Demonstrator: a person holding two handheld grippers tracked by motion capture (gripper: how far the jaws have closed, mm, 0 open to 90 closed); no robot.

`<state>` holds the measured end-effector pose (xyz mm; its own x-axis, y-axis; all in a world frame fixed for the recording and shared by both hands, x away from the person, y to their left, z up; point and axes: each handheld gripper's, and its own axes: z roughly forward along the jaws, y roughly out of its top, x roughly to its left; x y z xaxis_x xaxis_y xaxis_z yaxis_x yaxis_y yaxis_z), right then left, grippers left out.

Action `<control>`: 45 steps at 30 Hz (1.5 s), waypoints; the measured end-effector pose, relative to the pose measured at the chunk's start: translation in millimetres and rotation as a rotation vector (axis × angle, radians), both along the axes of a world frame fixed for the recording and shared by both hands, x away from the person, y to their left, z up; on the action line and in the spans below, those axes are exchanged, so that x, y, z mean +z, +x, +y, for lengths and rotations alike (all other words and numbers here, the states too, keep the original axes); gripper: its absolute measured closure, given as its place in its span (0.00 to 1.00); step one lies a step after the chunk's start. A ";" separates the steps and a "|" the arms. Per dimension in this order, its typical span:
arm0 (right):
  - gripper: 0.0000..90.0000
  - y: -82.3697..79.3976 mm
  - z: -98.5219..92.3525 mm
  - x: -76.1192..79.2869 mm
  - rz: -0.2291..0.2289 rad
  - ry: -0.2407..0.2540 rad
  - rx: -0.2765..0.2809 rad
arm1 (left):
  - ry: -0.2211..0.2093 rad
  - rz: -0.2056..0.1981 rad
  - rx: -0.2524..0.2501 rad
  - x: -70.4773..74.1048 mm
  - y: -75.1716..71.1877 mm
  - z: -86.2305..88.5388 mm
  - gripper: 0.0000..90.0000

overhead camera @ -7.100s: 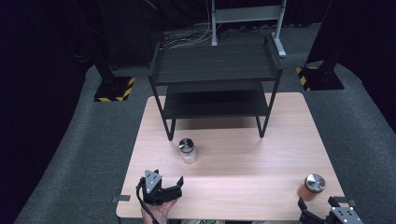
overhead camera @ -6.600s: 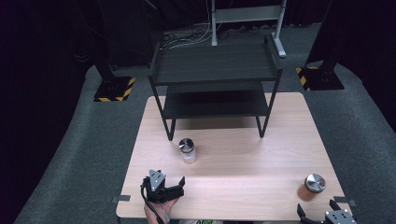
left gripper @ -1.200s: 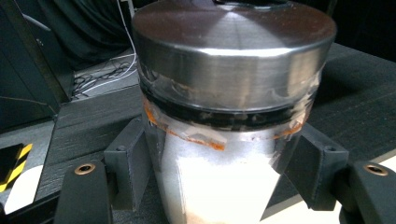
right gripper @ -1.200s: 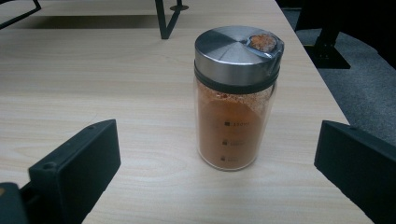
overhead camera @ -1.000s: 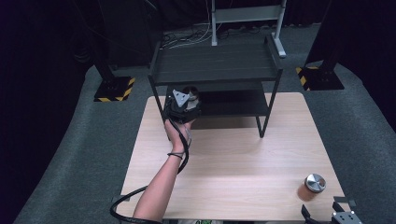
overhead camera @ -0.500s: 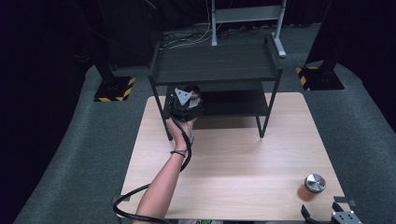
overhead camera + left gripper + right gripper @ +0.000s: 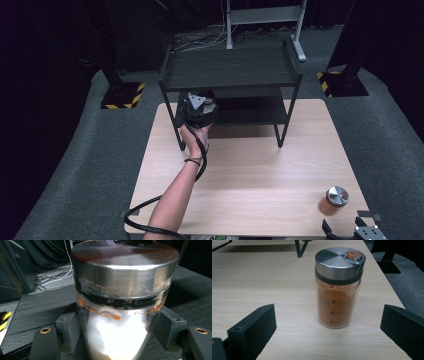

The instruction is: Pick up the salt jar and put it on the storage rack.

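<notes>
My left tool (image 7: 199,107) is clenched on the white-filled jar (image 7: 120,310), holding it at the far rack's lower shelf (image 7: 250,111) for placing. My right tool (image 7: 367,234) waits released, near the orange jar (image 7: 338,287) on the desk (image 7: 260,165).

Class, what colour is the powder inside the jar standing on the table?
Orange-brown, under a silver metal lid; the jar shows best in the right gripper view.

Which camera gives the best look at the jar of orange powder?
The right gripper view: the orange powder jar stands upright and sharp, steel lid and printed marks visible. The high view shows it small near the table's right corner. The left gripper view shows a different, white-filled jar.
</notes>
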<state>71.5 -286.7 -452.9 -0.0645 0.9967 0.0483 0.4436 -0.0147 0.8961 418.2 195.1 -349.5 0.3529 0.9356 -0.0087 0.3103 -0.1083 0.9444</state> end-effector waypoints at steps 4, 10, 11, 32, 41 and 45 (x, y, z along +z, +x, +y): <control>0.00 0.4 0.3 0.1 0.003 0.000 0.000 | -0.008 0.016 -0.001 1.8 3.0 3.4 0.34; 0.00 -0.1 0.3 -0.2 0.000 0.001 -0.003 | -0.022 -0.001 0.005 -3.0 2.0 3.1 0.34; 0.00 -0.3 0.1 -0.3 -0.002 0.001 -0.003 | -0.023 -0.002 0.003 -3.6 1.9 3.4 0.34; 0.00 -2.1 1.2 1.7 -0.010 -0.005 -0.008 | -0.040 0.032 0.013 -2.9 4.1 2.3 0.00; 0.00 -4.0 0.8 1.5 -0.021 -0.005 -0.013 | -0.028 0.008 -0.046 -7.9 -30.5 21.9 0.00; 0.00 -4.2 1.2 1.4 -0.026 -0.003 -0.012 | 0.000 0.001 -0.067 -10.6 -50.5 31.3 0.00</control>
<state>67.3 -285.5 -451.4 -0.0540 0.9976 0.0441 0.4196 -0.0175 0.9075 367.7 226.4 -360.1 0.4146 0.9100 -0.0089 0.3036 -0.1291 0.9440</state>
